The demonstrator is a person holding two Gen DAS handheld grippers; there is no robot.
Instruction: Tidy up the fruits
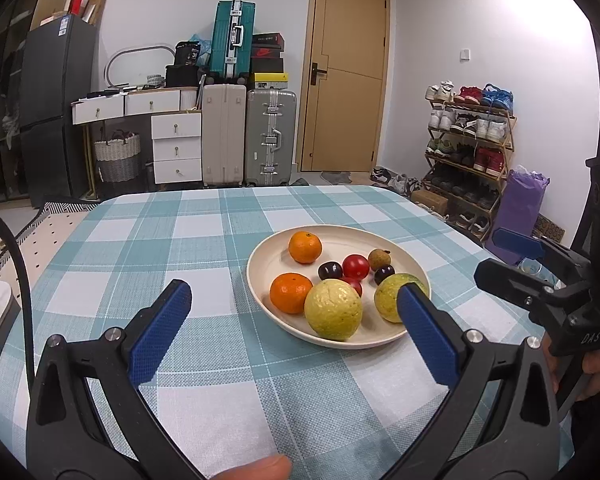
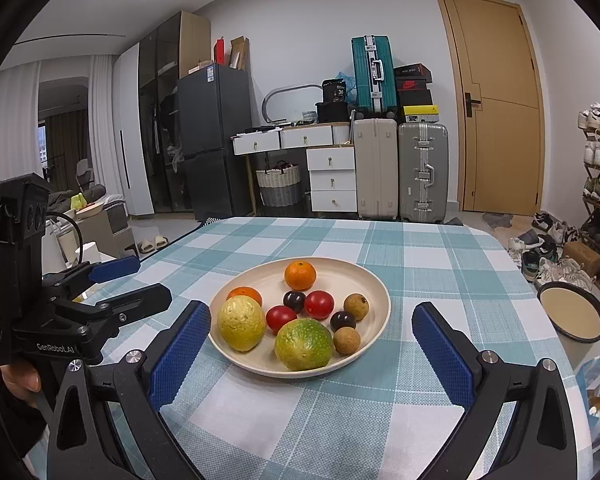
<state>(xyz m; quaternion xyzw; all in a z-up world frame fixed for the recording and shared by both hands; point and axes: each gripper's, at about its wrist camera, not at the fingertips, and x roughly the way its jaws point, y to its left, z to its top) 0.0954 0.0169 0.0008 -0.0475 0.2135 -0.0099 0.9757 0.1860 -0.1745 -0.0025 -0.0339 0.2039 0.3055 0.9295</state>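
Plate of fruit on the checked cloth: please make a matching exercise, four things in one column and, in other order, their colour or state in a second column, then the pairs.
Things:
1. far tangerine
2. fruit nearest the right wrist camera
3. plate
4. left gripper

Colour or state:
A. cream
B. open, holding nothing
C. orange
D. green and yellow

Pairs: 1-C, 2-D, 3-A, 4-B
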